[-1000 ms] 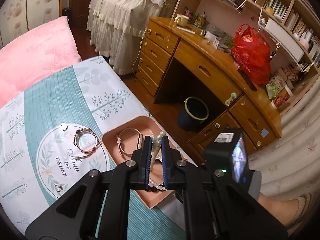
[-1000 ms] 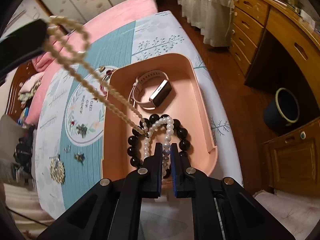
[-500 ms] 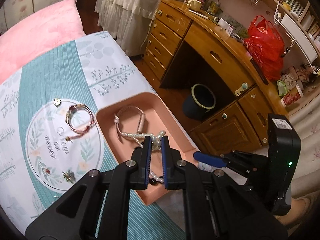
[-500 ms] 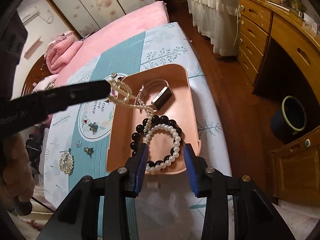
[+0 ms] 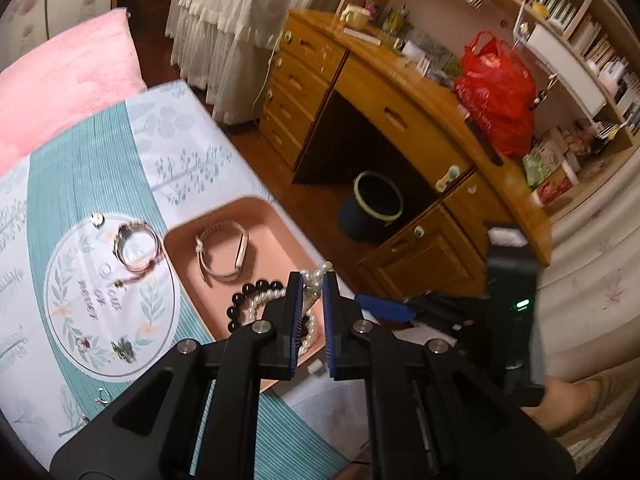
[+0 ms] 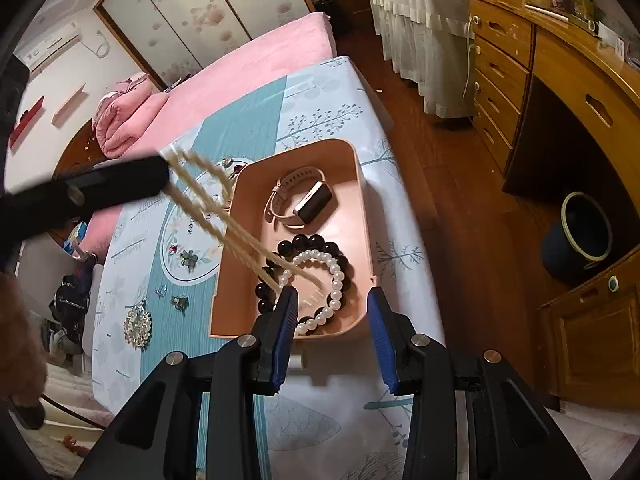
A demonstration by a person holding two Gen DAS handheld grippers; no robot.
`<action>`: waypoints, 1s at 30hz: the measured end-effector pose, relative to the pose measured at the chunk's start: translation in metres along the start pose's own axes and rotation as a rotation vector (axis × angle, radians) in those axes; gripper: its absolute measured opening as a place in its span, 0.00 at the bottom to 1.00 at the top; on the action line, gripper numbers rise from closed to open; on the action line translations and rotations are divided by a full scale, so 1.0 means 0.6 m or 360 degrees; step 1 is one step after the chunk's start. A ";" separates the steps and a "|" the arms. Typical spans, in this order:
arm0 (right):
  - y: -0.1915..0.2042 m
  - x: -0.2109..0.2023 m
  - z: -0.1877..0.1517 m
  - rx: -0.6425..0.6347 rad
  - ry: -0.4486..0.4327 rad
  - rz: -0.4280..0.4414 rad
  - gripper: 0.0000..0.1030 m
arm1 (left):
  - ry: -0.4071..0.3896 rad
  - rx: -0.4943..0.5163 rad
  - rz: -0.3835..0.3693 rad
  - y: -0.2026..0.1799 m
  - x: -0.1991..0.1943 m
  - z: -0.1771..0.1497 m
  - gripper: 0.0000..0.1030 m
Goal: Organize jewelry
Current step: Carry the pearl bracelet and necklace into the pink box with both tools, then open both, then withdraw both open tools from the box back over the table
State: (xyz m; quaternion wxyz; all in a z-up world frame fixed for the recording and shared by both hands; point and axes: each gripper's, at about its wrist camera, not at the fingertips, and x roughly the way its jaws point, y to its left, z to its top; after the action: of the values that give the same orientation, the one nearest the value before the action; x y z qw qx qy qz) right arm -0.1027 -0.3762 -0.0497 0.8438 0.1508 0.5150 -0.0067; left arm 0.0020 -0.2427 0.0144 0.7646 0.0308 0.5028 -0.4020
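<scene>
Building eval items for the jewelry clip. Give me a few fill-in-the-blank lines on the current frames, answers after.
1. The left gripper is shut on a strand of ____.
2. The right gripper has its jaws ____.
3. The watch lies inside the ____ tray.
4. In the tray, the white pearl bracelet lies against a bracelet of ____ beads.

Missing words: pearls; open; pink; black
</scene>
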 end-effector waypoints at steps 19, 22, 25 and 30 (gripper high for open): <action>0.029 0.018 -0.001 -0.0037 0.0015 -0.0026 0.36 | 0.0126 -0.0065 0.0176 0.061 0.053 -0.071 0.49; 0.048 0.015 0.005 -0.0072 0.0008 -0.0007 0.36 | 0.0078 -0.0086 0.0238 0.078 0.022 -0.086 0.49; 0.076 0.013 0.013 -0.0134 0.0004 0.0010 0.36 | 0.0062 -0.0117 0.0289 0.101 -0.008 -0.105 0.49; 0.129 0.017 0.017 -0.0221 0.0012 0.0057 0.36 | 0.0016 -0.0239 0.0379 0.154 -0.058 -0.144 0.49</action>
State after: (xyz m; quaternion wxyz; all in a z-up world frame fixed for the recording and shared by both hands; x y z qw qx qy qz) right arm -0.0761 -0.3036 -0.0348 0.8502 0.1010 0.5147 0.0448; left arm -0.0084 -0.1209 -0.0333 0.8045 0.0350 0.5281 -0.2696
